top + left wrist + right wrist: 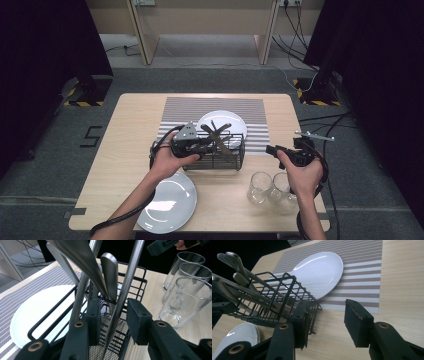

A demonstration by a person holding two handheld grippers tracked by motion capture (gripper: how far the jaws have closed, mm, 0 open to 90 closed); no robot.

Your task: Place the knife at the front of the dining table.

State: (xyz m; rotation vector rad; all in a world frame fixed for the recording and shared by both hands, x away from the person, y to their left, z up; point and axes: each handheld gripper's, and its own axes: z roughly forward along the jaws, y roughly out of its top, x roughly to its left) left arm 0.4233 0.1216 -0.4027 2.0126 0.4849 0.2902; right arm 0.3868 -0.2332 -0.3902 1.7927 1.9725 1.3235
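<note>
1. We are reaching our left gripper (200, 146) into the black wire basket (235, 159), which is standing near the middle of the table (125, 150), just in front of the striped placemat (250, 107).
2. In the left gripper view, a steel utensil handle (123, 293) is passing between the two jaws; the jaws are standing apart on either side of it, not pressing it.
3. More cutlery (110, 277) is leaning in the basket.
4. We are holding our right gripper (272, 150) released, above bare table to the right of the basket.
5. A white plate (319, 272) is lying on the placemat behind the basket; another plate (167, 202) is sitting near us, and glasses (260, 187) are standing under our right hand.
</note>
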